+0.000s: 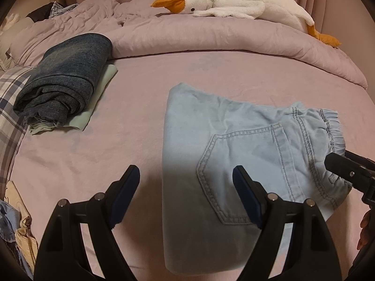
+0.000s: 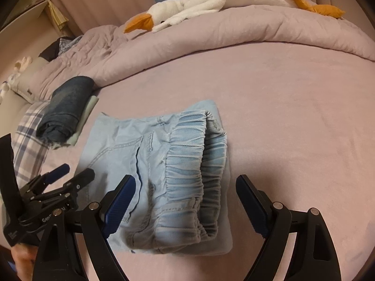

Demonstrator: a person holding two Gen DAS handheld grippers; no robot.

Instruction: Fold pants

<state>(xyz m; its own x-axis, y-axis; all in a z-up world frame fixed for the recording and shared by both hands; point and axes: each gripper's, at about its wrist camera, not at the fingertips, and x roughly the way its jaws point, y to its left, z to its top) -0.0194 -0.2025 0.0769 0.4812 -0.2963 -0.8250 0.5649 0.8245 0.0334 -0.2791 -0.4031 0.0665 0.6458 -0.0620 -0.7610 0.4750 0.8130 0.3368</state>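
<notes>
Light blue denim pants point(image 1: 225, 154) lie folded in a compact stack on the pink bed sheet, back pocket up, elastic waistband point(image 2: 194, 164) at the right end. My left gripper point(image 1: 186, 175) is open and empty, just above the fold's left edge. My right gripper point(image 2: 186, 185) is open and empty, straddling the waistband end without gripping it. The right gripper's tip point(image 1: 346, 168) shows in the left wrist view by the waistband; the left gripper point(image 2: 70, 175) shows at the left of the right wrist view.
A folded dark blue garment point(image 1: 68, 77) lies on a pale green one point(image 1: 93, 107) at the left, beside a plaid cloth point(image 1: 9, 107). A rolled pink duvet point(image 1: 234, 37) with a white plush goose point(image 1: 234, 0) runs along the back.
</notes>
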